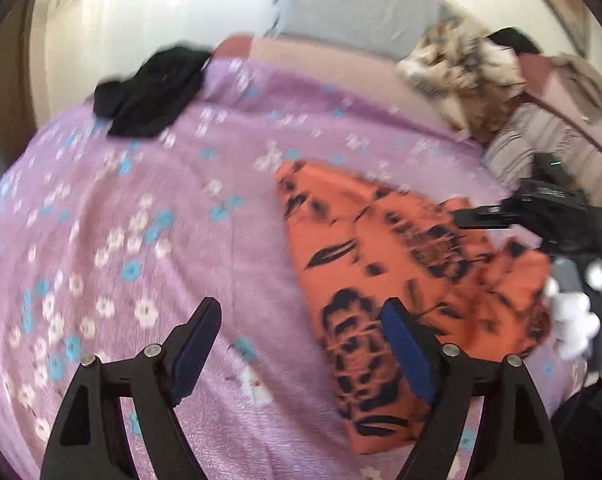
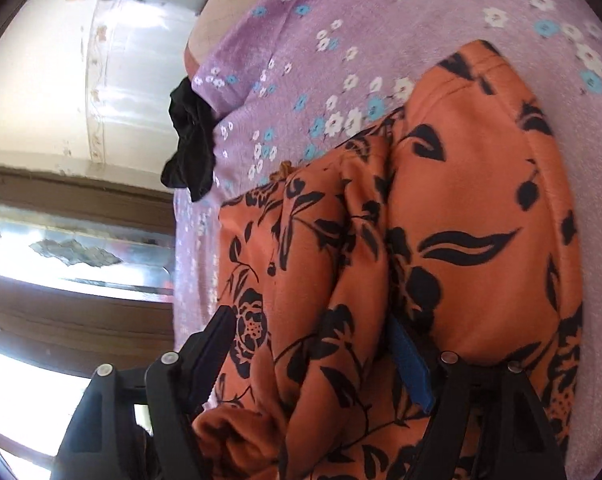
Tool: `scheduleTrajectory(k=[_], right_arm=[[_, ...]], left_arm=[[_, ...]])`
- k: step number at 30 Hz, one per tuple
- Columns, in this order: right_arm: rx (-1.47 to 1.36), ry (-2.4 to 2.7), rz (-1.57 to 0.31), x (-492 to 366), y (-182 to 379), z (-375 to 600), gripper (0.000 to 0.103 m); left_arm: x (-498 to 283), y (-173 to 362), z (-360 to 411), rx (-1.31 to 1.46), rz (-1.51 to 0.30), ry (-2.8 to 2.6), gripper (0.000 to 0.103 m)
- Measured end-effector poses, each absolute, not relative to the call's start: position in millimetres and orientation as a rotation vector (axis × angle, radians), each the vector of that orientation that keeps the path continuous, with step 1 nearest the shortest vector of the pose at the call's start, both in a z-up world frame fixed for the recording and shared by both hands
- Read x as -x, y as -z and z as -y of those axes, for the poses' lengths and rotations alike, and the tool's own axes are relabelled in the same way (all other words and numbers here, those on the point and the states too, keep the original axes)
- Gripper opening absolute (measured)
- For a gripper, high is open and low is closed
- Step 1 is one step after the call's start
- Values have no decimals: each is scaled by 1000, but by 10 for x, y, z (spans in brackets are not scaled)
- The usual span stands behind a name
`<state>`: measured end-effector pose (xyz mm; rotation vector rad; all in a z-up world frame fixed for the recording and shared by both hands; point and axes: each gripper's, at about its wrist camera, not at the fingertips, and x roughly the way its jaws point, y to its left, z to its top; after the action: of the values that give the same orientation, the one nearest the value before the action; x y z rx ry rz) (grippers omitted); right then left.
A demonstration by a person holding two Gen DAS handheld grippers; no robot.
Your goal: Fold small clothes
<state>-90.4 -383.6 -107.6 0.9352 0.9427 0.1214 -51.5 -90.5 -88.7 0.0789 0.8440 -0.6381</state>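
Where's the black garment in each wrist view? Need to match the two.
Left wrist: black garment upper left, at the far edge of the purple floral bedspread.
Right wrist: black garment left of centre, at the bedspread's edge, against the pale wall.
Shared landmark: the orange floral garment, right of centre in the left wrist view, filling the lower right in the right wrist view.

Orange floral garment [image 2: 441, 240] on bedspread [image 2: 301, 40]

We see a bed with a purple flowered blanket [image 1: 141, 220]. A gray pillow [image 1: 353, 4] lies at its far end. A fluffy brown and white blanket [image 1: 461, 76] sits nearby. A wooden window frame [image 2: 81, 196] stands beside the bed.
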Motion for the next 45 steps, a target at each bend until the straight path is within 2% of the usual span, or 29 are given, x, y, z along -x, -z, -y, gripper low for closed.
scheduleTrajectory(k=[1,2,3,4,9,12,14,17,19,22,27,31,36,39,42,45], right_arm=[[-893,-107,-935,896,1056,3782,77],[-854,-101,-916,893,1017,3720,64],[-825,-125,-902,886,977,3678,43],[-807,-132,-888,891,925,3657,15],[-579,-42,-707,1176,365,3613,14],[-541,32,-654,1324,214,3783,14],[-596,97,-683,1387,351,4016,14],[-708,219,-881,1405,881,4359,15],[-801,208,-940,1395,1076,4487,23],[-798,211,-881,1447,836,4556,23],[-690,170,-641,1454,324,4438,25],[-597,54,-732,1020,280,4262,25],[-638,146,-1047,551,1024,4450,23],[-708,123,-997,649,956,4547,20],[-615,138,-917,935,659,4426,25],[-618,52,-827,1299,400,4243,25]], left_arm=[[502,906,929,-69,-848,667,82],[512,902,966,-77,-828,680,82],[536,896,1020,-105,-806,675,82],[557,881,1056,-119,-794,677,82],[637,750,1249,-68,-772,785,83],[729,692,1445,-63,-758,832,84],[759,727,1565,-56,-785,860,87],[836,938,1807,-123,-871,877,90],[959,1023,1882,-202,-825,848,92],[910,1013,1843,-173,-845,860,93],[772,1158,1736,-30,-959,855,96],[859,1200,1752,-43,-936,837,96],[892,1209,1778,-79,-929,821,101],[827,1251,1758,-34,-973,817,103],[805,1224,1752,-52,-1013,816,103],[693,1130,1756,-64,-1098,839,103]])
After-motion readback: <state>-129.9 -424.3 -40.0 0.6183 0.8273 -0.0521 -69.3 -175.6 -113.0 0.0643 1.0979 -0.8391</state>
